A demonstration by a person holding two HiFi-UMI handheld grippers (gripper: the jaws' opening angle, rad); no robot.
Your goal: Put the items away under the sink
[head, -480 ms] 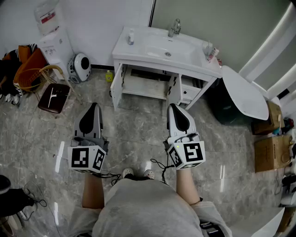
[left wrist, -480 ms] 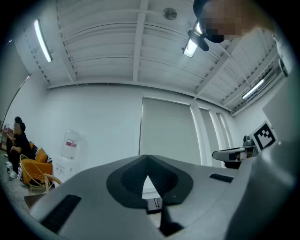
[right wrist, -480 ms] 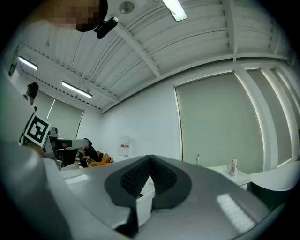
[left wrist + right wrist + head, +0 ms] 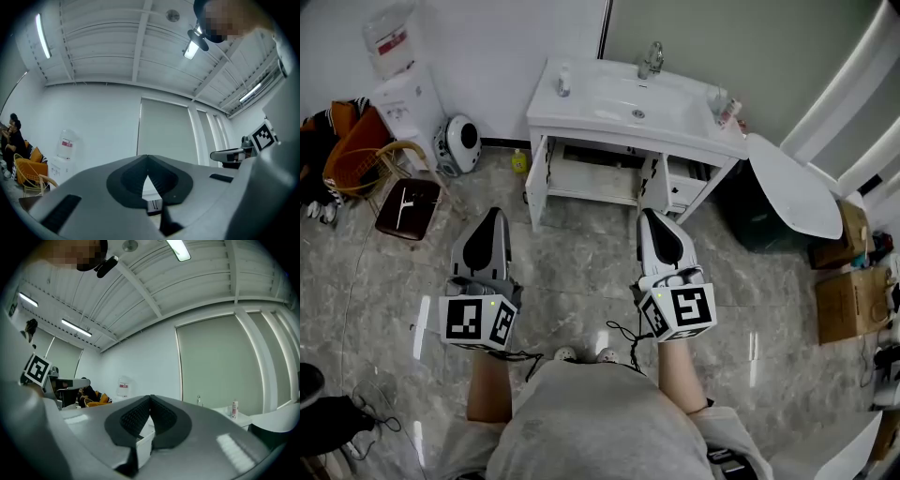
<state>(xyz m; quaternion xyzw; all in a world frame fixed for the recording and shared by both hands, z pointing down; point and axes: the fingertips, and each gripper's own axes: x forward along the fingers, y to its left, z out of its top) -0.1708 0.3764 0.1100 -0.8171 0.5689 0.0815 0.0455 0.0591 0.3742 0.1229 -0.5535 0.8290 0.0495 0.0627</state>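
The white sink cabinet [image 4: 630,127] stands against the far wall with both doors swung open, showing a bare white shelf [image 4: 591,176] inside. On its top sit a small bottle [image 4: 564,81] at the left, a chrome tap [image 4: 652,58] and a few small toiletries [image 4: 727,106] at the right. A small yellow bottle [image 4: 518,161] stands on the floor by the cabinet's left door. My left gripper [image 4: 494,212] [image 4: 148,157] and right gripper [image 4: 649,214] [image 4: 150,397] are held over the marble floor short of the cabinet, both shut and empty, pointing towards it.
A water dispenser [image 4: 403,89], a round white appliance [image 4: 459,141], a wire chair with orange cloth [image 4: 358,155] and a brown stool [image 4: 408,204] stand at the left. On the right are a white oval panel [image 4: 792,187], a dark bin [image 4: 759,223] and cardboard boxes [image 4: 848,300].
The head view has shifted a little, so the room sits slightly higher and further left in frame. Both grippers hold the same pose, still shut.
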